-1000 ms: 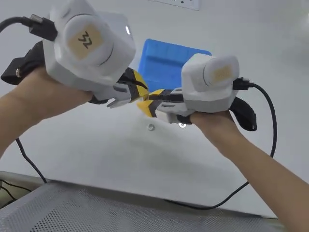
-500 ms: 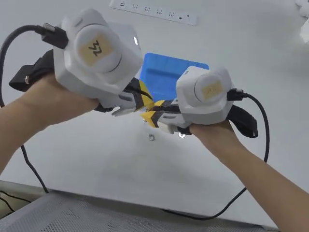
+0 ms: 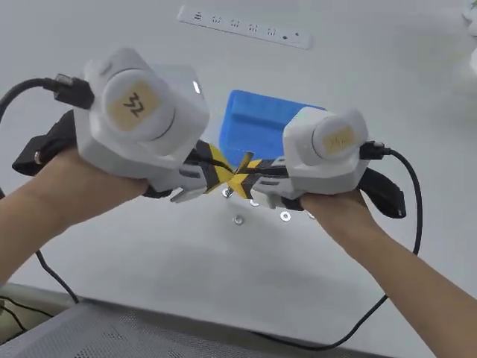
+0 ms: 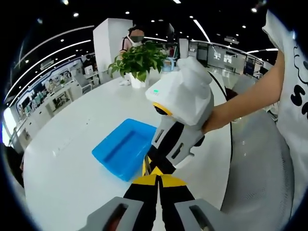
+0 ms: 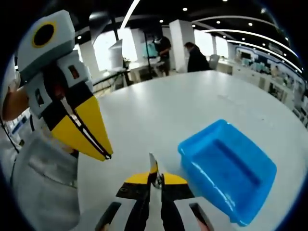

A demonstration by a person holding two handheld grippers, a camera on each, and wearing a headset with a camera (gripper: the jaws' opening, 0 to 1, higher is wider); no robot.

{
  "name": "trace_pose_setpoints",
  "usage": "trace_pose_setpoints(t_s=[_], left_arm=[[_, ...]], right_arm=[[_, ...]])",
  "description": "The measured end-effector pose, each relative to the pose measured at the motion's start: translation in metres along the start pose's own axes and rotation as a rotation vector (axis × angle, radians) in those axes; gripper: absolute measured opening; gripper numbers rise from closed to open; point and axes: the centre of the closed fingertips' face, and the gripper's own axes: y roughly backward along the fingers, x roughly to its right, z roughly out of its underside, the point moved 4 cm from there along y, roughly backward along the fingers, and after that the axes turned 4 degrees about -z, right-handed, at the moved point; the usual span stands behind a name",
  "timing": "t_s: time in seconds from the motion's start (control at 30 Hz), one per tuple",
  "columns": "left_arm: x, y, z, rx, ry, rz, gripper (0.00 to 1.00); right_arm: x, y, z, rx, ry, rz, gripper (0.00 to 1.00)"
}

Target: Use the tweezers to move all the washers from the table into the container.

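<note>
**A:** Where have the hands got to?

**B:** Both tools are close together over the white counter, middle of the head view, and their yellow-and-black tips cross like an X.

**A:** Is either one gripping something?

**B:** The right tongs are clenched on the thin silver metal tweezers. In the right gripper view a narrow blade pokes up from between the jaws at the bottom centre. The left tongs are pressed together too, the two yellow halves meeting with only a dark line between them. I can't make out anything held in them.

**A:** And the washers?

**B:** A few small round silver metal washers lie flat on the counter, just below the crossed tips in the head view and slightly apart from one another. Nothing is touching them.

**A:** Where's the box they belong in?

**B:** The shallow blue plastic rectangular container sits above the tips in that view, partly hidden by the tools and apart from the washers. A white power strip lies along the top edge, and a leafy green potted plant stands at the upper middle of the left gripper view.
</note>
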Motion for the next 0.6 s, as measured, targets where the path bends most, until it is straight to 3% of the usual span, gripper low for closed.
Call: trace_pose_setpoints(t_s=[0.07, 0.17, 0.3, 0.4, 0.6], left_arm=[[-0.003, -0.001, -0.003, 0.020, 0.028, -0.033, 0.02], [-0.006, -0.005, -0.007, 0.036, 0.044, -0.031, 0.13], [-0.010, -0.014, -0.006, 0.031, 0.025, -0.025, 0.10], [-0.007, -0.018, -0.004, 0.018, 0.015, 0.020, 0.03], [-0.004, -0.021, 0.002, 0.000, -0.036, 0.034, 0.00]], right_arm=[[-0.003, 0.001, -0.001, -0.003, 0.004, 0.000, 0.04], [-0.007, 0.000, -0.001, -0.003, 0.012, 0.003, 0.04], [-0.005, -0.001, -0.001, -0.007, 0.042, 0.009, 0.05], [-0.003, -0.004, -0.001, -0.010, 0.065, 0.005, 0.05], [-0.007, -0.006, -0.001, -0.016, 0.107, -0.006, 0.06]])
